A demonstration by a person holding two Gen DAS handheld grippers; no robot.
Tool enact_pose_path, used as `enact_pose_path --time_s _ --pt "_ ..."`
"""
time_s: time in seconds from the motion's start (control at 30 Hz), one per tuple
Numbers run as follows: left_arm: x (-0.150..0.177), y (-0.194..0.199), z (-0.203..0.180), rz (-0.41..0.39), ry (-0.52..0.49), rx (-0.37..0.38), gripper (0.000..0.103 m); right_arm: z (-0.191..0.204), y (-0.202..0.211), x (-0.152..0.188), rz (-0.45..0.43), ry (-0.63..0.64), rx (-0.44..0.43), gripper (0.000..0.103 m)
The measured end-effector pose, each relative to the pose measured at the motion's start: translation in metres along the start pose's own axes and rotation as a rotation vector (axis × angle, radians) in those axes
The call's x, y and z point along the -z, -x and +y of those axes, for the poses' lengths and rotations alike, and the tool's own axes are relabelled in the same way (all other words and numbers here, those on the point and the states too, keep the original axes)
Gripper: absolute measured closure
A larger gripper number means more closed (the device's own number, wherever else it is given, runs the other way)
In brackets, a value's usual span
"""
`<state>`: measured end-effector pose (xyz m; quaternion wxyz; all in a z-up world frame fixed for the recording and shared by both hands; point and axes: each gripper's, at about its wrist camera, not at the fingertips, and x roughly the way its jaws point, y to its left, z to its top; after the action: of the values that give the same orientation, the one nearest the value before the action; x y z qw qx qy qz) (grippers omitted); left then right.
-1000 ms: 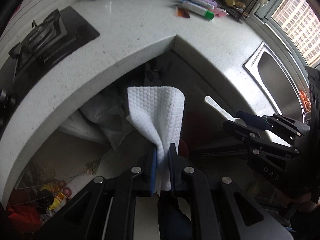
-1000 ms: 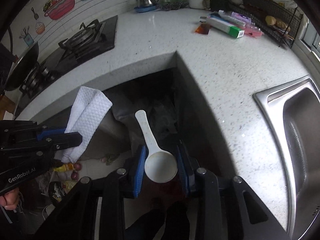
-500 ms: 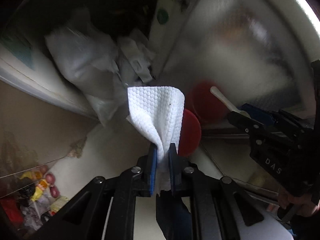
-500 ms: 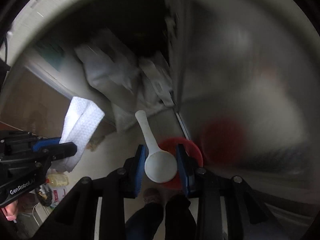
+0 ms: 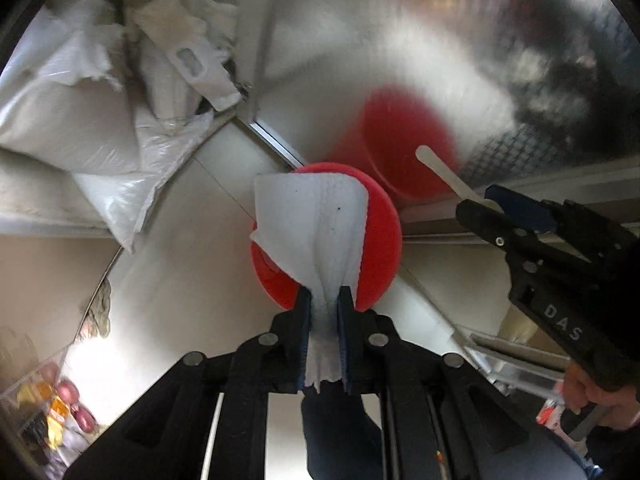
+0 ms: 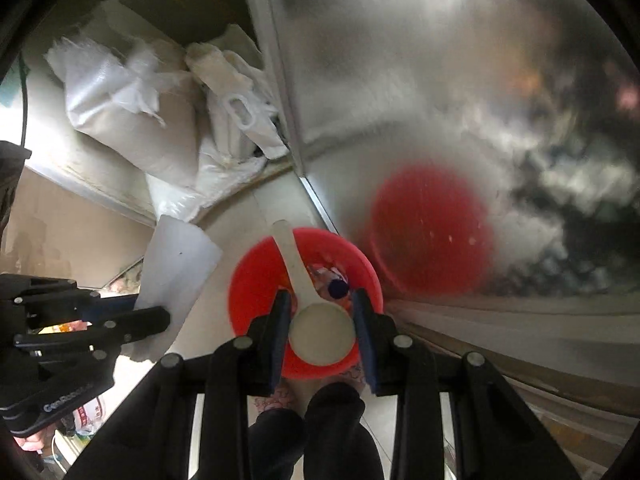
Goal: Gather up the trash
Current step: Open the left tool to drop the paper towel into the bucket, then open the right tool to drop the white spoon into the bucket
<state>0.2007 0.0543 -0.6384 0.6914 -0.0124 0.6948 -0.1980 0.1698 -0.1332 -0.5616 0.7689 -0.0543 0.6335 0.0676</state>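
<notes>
- Since the earlier frames, both grippers have been swung down from the table top, and the floor is now faced, with a red bin (image 6: 256, 280) brought into view beneath them.
- Nearest in the left wrist view, the left gripper (image 5: 324, 300) is seen closed on a white paper towel (image 5: 312, 224), pinched at its lower end so that the sheet fans out ahead of the fingertips.
- In the right wrist view, the right gripper (image 6: 322, 312) is seen clamped on the bowl of a white plastic spoon (image 6: 316, 320); the spoon's long handle is pointed forward, away from the gripper.
- Just beyond the spoon, the open mouth of the red bin is seen directly below the right gripper, with some rubbish already visible inside it.
- The towel is judged to hang at the bin's left edge rather than squarely over it, so the right gripper is taken to be better placed for a drop.
- Farther off, white sacks (image 6: 132, 120) are piled in a recess, and a shiny metal panel (image 6: 440, 80) is seen with the bin mirrored in it.
</notes>
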Motion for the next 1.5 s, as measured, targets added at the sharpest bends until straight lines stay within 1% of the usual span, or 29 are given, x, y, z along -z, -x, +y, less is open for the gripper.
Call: enact_pose_path --time_s 0.07,0.13,0.2,0.23,0.3,0.33,0.37,0.43,0.5,0.57,0.6,0.67,0.8,1.0,1.13,1.17,1.4,1.43,1.47,1.5 --pt "0.0 -0.013 -0.001 0.005 -0.02 0.014 0.093 -0.006 -0.008 0.002 0.003 -0.02 0.002 0.074" --pt "0.001 -0.018 -0.004 0.011 -0.032 0.03 0.091 -0.011 -0.013 0.004 0.002 -0.027 0.008 0.074" --pt "0.0 -0.024 -0.006 0.01 -0.041 0.03 0.077 -0.015 -0.012 0.005 -0.001 -0.033 0.016 0.074" --pt "0.001 -0.026 -0.007 0.01 -0.044 0.035 0.072 -0.017 -0.012 0.007 -0.001 -0.034 0.017 0.074" --pt "0.001 -0.024 -0.008 0.008 -0.04 0.045 0.042 -0.021 -0.008 0.009 -0.004 -0.036 0.022 0.074" --pt "0.001 -0.022 -0.009 0.006 -0.037 0.049 0.036 -0.022 -0.006 0.01 -0.005 -0.032 0.022 0.074" --pt "0.002 -0.018 -0.008 0.004 -0.034 0.05 0.032 -0.023 -0.003 0.011 -0.006 -0.031 0.02 0.074" --pt "0.003 -0.01 -0.011 0.0 -0.036 0.038 0.03 -0.022 0.0 0.01 -0.004 -0.032 0.014 0.074" --pt "0.005 -0.001 -0.012 -0.007 -0.036 0.01 0.018 -0.022 0.006 0.01 -0.002 -0.025 0.009 0.074" --pt "0.006 0.011 -0.012 -0.017 -0.028 -0.011 0.017 -0.02 0.01 0.009 -0.003 -0.016 -0.001 0.074" --pt "0.007 0.014 -0.01 -0.021 -0.023 -0.021 0.014 -0.019 0.013 0.009 -0.006 -0.008 -0.003 0.074" --pt "0.009 0.02 -0.007 -0.022 -0.02 -0.041 0.012 -0.016 0.017 0.008 -0.006 0.008 -0.003 0.074" --pt "0.012 0.024 0.002 -0.033 -0.004 -0.069 0.011 -0.01 0.017 0.008 -0.007 0.036 -0.005 0.074" --pt "0.014 0.022 0.019 -0.044 0.022 -0.096 0.01 0.001 0.002 0.009 0.006 0.079 -0.022 0.074" --pt "0.017 0.019 0.029 -0.042 0.047 -0.088 0.007 0.004 -0.004 0.011 0.019 0.099 -0.029 0.074" --pt "0.017 0.018 0.03 -0.04 0.051 -0.093 0.001 0.006 -0.005 0.011 0.021 0.104 -0.028 0.074" --pt "0.021 0.014 0.035 -0.037 0.061 -0.101 0.0 0.01 -0.016 0.011 0.034 0.125 -0.018 0.073" --pt "0.021 0.015 0.035 -0.039 0.064 -0.101 0.0 0.012 -0.018 0.01 0.041 0.127 -0.013 0.063" --pt "0.022 0.016 0.036 -0.039 0.068 -0.099 0.0 0.013 -0.021 0.01 0.049 0.129 -0.012 0.039" --pt "0.022 0.016 0.037 -0.038 0.072 -0.1 0.0 0.013 -0.022 0.01 0.059 0.125 -0.02 0.027"
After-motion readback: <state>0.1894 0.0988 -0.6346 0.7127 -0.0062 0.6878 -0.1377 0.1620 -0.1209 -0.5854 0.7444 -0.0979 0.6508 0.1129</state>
